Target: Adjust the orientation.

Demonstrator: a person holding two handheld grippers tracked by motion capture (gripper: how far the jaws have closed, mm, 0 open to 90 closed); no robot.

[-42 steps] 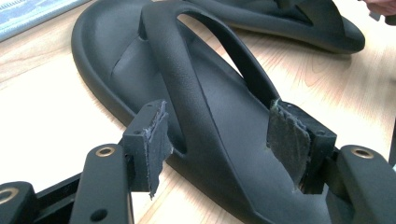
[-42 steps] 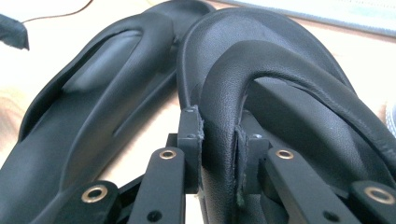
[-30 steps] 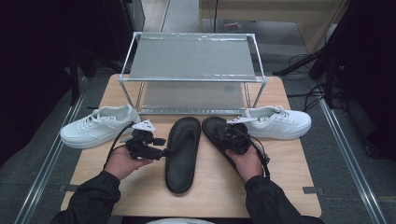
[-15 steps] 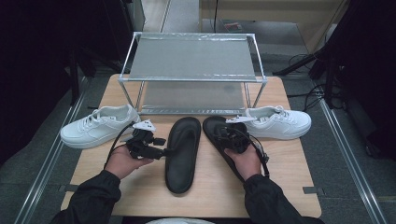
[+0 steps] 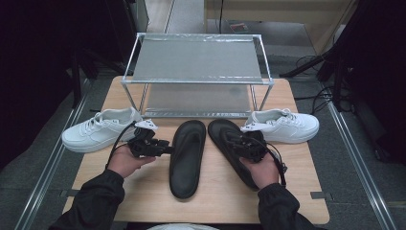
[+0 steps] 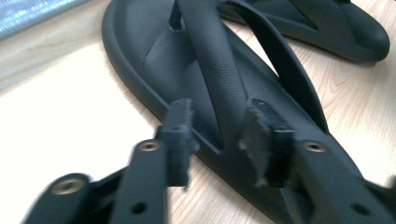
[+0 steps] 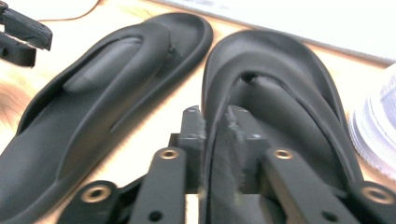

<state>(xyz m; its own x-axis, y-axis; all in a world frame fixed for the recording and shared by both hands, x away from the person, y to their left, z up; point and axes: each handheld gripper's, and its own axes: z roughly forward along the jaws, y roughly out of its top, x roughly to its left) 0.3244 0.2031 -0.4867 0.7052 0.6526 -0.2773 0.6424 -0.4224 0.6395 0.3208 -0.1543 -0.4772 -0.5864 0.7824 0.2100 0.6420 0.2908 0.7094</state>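
Black jaws of your right gripper (image 7: 212,122) have just been closing and pinch the rim of the right flip-flop (image 7: 280,93) near you. Your left gripper (image 6: 219,128), jaws closing, straddles the left flip-flop's (image 6: 154,56) strap without contact. Farther back stand two white sneakers (image 5: 100,129) and the rack (image 5: 196,60).

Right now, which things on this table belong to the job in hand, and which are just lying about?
In hand:
- right black rubber flip-flop, its edge pinched by the right gripper
- left black rubber flip-flop, its strap between the left gripper's just-closing fingers

Lying about:
- left white lace-up sneaker
- right white lace-up sneaker
- two-tier metal mesh shoe rack
- wooden table
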